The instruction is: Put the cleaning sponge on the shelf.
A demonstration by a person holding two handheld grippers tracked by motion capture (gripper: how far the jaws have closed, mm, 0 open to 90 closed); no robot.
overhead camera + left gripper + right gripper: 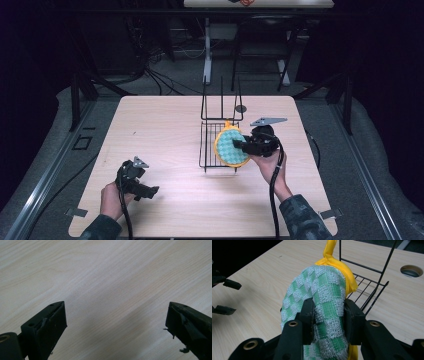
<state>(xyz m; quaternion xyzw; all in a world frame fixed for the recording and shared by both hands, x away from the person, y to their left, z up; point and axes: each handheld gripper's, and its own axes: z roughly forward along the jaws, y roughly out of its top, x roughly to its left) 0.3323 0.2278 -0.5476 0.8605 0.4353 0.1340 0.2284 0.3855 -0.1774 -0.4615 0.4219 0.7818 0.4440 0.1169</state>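
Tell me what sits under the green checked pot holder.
The black wire rack lies beneath the pot holder, which the right tongs pinch above it. The rack wires directly behind the cloth are hidden.

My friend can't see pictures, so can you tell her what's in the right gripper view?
The right claw pinches a round green-checked cloth with yellow trim, bunching it between its black jaws. Behind it a black wire rack stands on a pale wooden table, and the left claw shows at the left edge.
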